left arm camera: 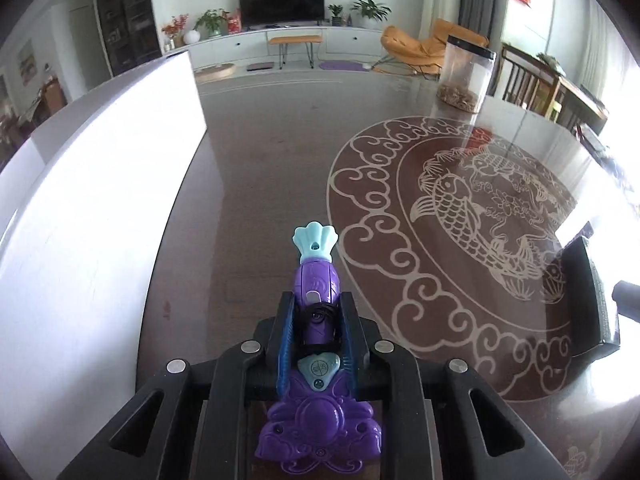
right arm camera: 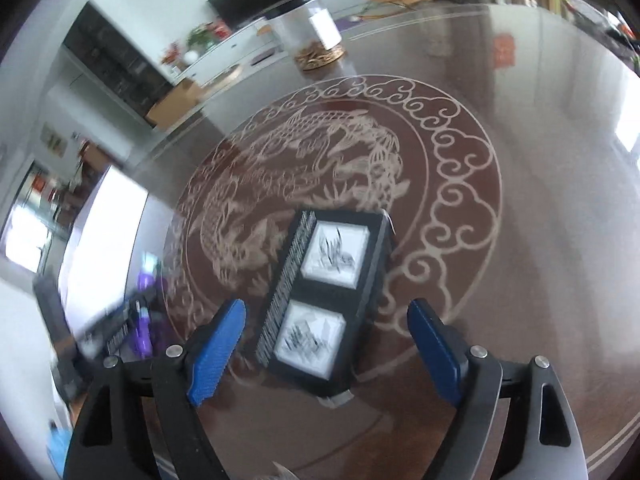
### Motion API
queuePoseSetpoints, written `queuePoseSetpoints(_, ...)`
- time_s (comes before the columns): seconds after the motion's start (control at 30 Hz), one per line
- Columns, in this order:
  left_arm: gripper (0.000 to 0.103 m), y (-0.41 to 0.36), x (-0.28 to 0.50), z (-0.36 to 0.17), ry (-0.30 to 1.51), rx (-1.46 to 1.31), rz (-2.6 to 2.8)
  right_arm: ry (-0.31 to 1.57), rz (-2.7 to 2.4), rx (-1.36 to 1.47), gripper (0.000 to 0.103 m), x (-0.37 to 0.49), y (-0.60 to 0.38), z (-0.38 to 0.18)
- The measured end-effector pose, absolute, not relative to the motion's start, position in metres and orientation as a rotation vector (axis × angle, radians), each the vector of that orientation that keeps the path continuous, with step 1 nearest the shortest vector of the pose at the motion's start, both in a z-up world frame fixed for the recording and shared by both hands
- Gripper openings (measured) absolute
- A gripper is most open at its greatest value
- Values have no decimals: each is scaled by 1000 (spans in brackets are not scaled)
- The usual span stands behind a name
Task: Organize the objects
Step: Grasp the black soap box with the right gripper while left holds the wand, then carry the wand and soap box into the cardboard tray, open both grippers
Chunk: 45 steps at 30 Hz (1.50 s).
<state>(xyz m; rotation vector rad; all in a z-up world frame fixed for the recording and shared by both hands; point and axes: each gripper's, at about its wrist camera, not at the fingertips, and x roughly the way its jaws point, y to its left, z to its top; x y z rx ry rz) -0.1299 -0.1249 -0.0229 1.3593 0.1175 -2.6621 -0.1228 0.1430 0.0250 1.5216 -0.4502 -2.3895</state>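
Observation:
A purple toy wand [left arm camera: 318, 284] with a pale teal shell-shaped tip lies along my left gripper [left arm camera: 317, 320], whose jaws are shut on its shaft above the dark glossy table [left arm camera: 260, 184]. In the right wrist view a black box [right arm camera: 328, 296] with two white picture windows lies on the table's dragon medallion. My right gripper [right arm camera: 327, 308] is open, and its blue pads [right arm camera: 220, 344] stand apart on either side of the box's near end without touching it. The purple toy wand [right arm camera: 144, 308] shows blurred at that view's left edge. The black box [left arm camera: 588, 292] also shows at the left wrist view's right edge.
A tall white panel [left arm camera: 100, 200] stands along the table's left side. At the far side of the medallion stands a clear canister [left arm camera: 466, 76] with a black lid and brown bits at its bottom, canister [right arm camera: 312, 36]. Beyond the table are chairs and a TV cabinet.

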Motion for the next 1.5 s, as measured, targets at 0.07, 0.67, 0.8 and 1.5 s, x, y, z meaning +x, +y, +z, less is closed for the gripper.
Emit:
queuePoseSetpoints(0.07,21,-123,-121,-23,149,1330,-2677,-410,-2377,1587,90,-138,124,21)
queuePoseSetpoints(0.67,20,-128,40,100,259,700,-3097,-83,-2519,1318,59,-40,74,100)
queuePoseSetpoints(0.8,20,-154,77,140,326,566,-3118,-46,-2482,1207,59,-25,39,136)
queuePoseSetpoints(1.5,21,-379,67,84,454,1264,-2546,223,-1873,1184,61,42,-264,139)
